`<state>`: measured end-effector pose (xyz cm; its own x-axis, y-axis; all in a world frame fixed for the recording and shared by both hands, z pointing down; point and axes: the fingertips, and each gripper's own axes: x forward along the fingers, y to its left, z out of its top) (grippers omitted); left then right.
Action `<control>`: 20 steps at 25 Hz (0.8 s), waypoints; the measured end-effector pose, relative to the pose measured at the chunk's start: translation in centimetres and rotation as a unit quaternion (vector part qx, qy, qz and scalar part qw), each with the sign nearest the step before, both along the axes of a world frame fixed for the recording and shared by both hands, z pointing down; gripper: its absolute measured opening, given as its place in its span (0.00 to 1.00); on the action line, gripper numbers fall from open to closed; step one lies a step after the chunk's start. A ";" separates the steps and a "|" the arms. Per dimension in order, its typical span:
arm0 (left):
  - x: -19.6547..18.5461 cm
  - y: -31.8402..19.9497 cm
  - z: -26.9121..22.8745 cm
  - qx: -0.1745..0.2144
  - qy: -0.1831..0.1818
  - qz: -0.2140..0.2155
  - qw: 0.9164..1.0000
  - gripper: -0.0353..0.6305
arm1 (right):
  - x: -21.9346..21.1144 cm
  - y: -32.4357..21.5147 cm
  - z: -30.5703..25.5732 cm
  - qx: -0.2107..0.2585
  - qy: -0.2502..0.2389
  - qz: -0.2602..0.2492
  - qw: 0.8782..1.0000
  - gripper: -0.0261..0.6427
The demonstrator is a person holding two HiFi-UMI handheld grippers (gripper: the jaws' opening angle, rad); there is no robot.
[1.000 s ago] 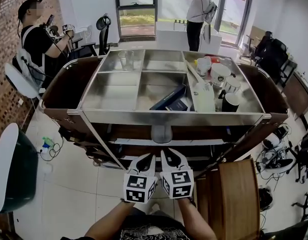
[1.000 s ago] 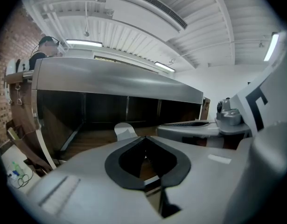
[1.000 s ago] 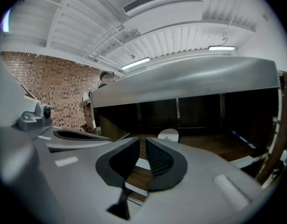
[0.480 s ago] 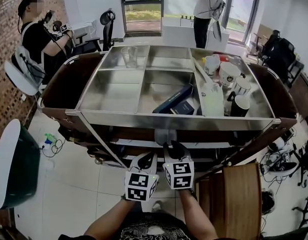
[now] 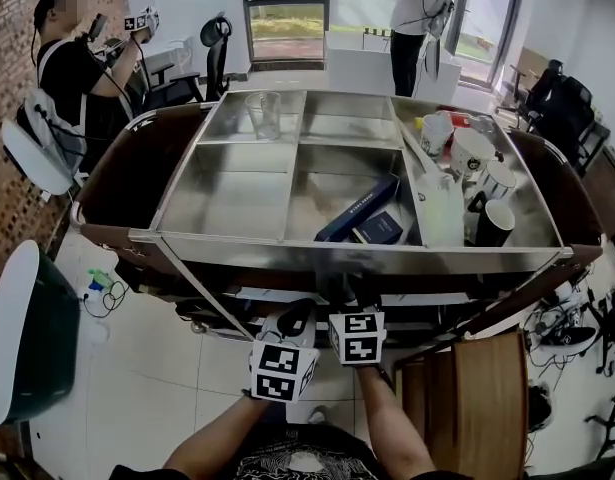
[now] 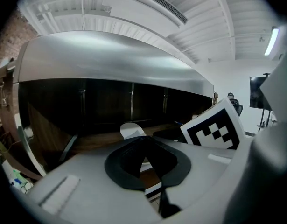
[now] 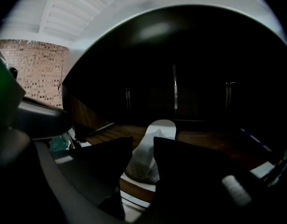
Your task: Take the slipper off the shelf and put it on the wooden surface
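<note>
The white-grey fabric slipper [image 7: 158,127] lies on the dark wooden shelf [image 7: 213,141] at 12 o'clock beyond the right gripper [image 7: 143,141], whose empty fingers have just been opening (left gripper [image 6: 144,141] fingers closed); closing short likely pinches only its edge, which slips.

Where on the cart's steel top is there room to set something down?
The front left compartment is bare, between the glass behind and the blue boxes at its right. The back middle compartment is bare too. The right strip of cups is crowded.
</note>
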<state>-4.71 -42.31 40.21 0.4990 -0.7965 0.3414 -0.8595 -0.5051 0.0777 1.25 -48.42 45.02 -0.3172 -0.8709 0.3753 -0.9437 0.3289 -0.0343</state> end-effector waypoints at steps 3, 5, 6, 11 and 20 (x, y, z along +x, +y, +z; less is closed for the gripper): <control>-0.7 -0.5 0.3 0.001 -0.005 0.001 1.000 0.06 | 0.1 -1.4 0.7 -0.006 0.001 0.009 1.000 0.22; -1.0 -0.8 0.6 0.000 -0.009 0.004 1.000 0.06 | 0.2 -2.2 1.2 -0.011 -0.001 0.018 1.000 0.22; -1.0 -1.0 0.8 -0.001 -0.010 0.005 1.000 0.06 | 0.2 -2.6 1.6 -0.015 -0.002 0.021 1.000 0.23; -1.0 -1.8 0.9 0.000 -0.014 0.013 1.000 0.06 | 0.0 -4.0 2.8 -0.033 -0.003 0.028 0.999 0.28; -0.3 -2.8 1.1 -0.003 -0.014 0.022 1.000 0.06 | 1.0 -4.8 5.8 -0.080 0.040 0.039 0.995 0.24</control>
